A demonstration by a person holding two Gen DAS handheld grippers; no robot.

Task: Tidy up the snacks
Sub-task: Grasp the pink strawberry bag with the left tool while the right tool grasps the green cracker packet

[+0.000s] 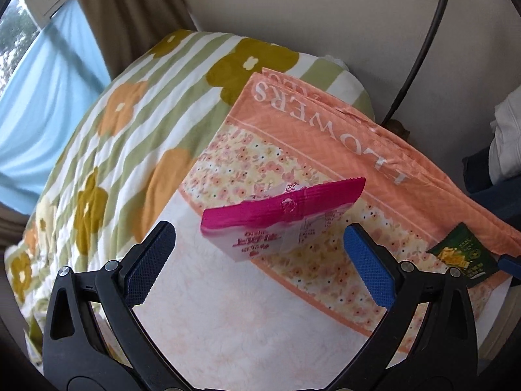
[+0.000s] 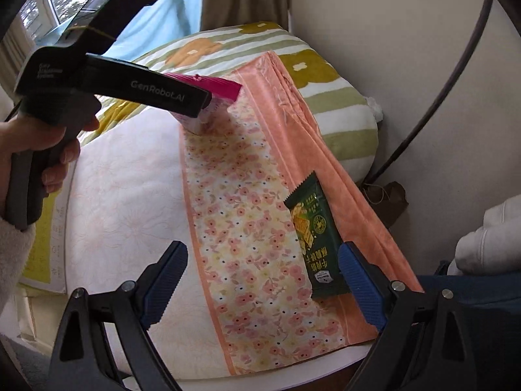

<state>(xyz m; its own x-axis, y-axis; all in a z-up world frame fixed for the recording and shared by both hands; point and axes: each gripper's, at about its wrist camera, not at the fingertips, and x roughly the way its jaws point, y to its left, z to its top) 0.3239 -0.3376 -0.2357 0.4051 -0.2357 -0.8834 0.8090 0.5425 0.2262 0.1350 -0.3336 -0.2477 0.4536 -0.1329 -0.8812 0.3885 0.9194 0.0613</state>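
Note:
A pink snack packet (image 1: 280, 215) lies on an orange floral cloth (image 1: 325, 137) spread over the bed. My left gripper (image 1: 260, 251) hovers over it, open, with the packet just ahead of its blue pads (image 1: 368, 260) and untouched. In the right wrist view the left tool's black casing (image 2: 130, 88) covers most of the pink packet (image 2: 221, 86). A dark green snack packet (image 2: 314, 238) lies on the same cloth, close to the right-hand finger of my open right gripper (image 2: 263, 273), and nothing sits between those fingers. The green packet (image 1: 462, 257) also shows at the left view's right side.
A green-striped flower quilt (image 1: 107, 137) covers the bed behind the cloth. A hand (image 2: 29, 150) with a fleecy sleeve holds the left tool. A wall, a black cable (image 2: 433, 104) and a small brown bag (image 2: 390, 202) lie to the right, and white fabric (image 2: 488, 238) sits on something dark blue.

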